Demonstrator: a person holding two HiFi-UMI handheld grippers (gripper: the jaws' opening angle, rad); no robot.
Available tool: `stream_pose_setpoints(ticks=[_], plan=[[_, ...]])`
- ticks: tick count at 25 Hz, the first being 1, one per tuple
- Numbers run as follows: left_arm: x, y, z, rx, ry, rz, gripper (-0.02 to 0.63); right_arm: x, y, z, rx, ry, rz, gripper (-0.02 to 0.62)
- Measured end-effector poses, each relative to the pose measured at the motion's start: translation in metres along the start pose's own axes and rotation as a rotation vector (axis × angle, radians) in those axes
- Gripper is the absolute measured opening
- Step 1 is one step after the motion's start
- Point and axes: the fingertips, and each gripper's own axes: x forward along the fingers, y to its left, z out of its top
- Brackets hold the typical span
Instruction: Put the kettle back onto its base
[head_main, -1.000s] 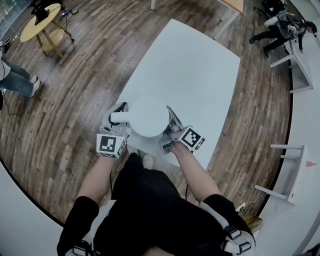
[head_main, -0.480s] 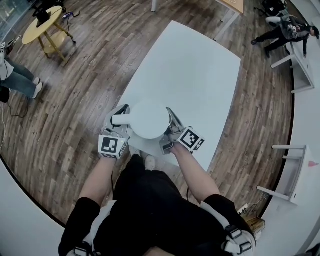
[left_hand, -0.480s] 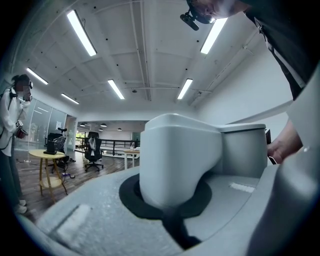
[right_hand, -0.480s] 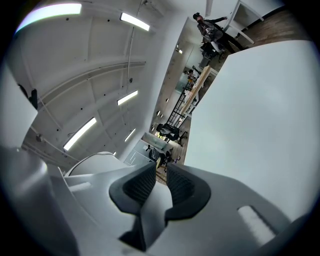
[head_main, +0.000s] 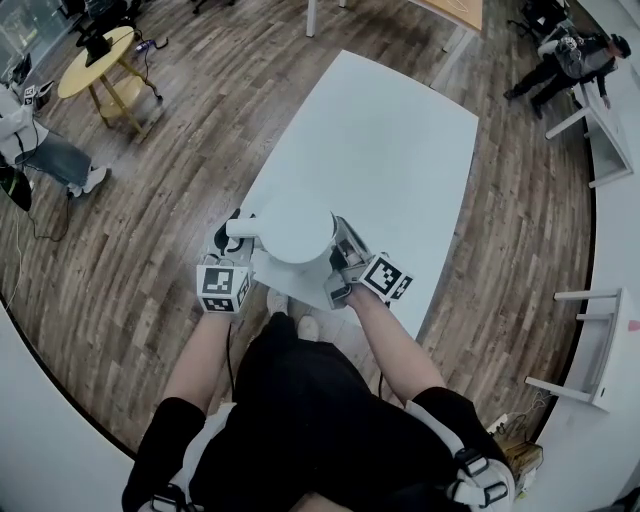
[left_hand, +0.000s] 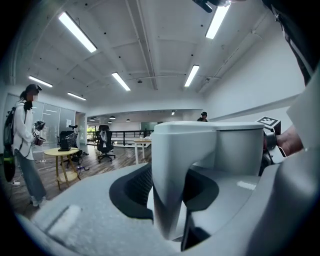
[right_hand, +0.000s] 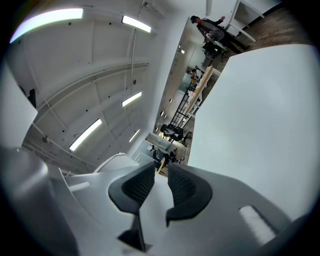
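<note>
**Item.** The white plastic electric kettle (head_main: 293, 228), with a flat round lid, stands at the near edge of the white rectangular desk (head_main: 400, 130). It is toward the near left corner, directly in front of the person. Its base cannot be made out in any view, because the kettle body covers whatever lies under it. Seating is therefore not confirmed.

**Left gripper (head_main: 233, 230).** It is at the kettle's white loop handle (left_hand: 172, 180), on the side facing the desk's left edge. Its jaws have just been opening. The handle stands between the black ribbed pads, which appear to stand clear of it, so no grip is applied.

**Right gripper (head_main: 340, 238).** It lies close beside the opposite side of the kettle body. Its jaws have just been opening a little and stand partly apart, with nothing between them.

**Assessment.** The step in hand is judged to be the release after set-down, and the placing itself appears done. The kettle stands upright with neither tool holding it.

**Next move, as judged.** Draw the left gripper straight back off the handle, keeping the pads wide so the handle is not dragged. Take the right gripper away sideways without nudging the body, since the kettle sits so near the desk's edge.
</note>
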Motion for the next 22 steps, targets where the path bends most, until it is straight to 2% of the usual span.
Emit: stream_pose_setpoints(ticks=[4, 9, 13, 19, 22], plan=[[-0.02, -0.002, -0.003, -0.072, 0.014, 0.02, 0.138, -0.019, 0.009, 0.004, -0.024, -0.005, 0.045, 0.083], [-0.046, 0.001, -0.01, -0.081, 0.028, 0.043, 0.138, -0.036, 0.025, 0.0, -0.09, -0.006, 0.071, 0.089], [-0.06, 0.003, -0.01, -0.114, 0.002, 0.055, 0.138, -0.054, 0.033, -0.001, -0.15, -0.029, 0.069, 0.089], [-0.078, -0.008, 0.006, -0.109, -0.044, -0.015, 0.135, -0.079, 0.051, -0.007, -0.268, -0.062, 0.022, 0.072], [-0.097, -0.013, 0.012, -0.11, -0.064, -0.059, 0.078, -0.092, 0.062, -0.018, -0.313, -0.073, -0.004, 0.058]])
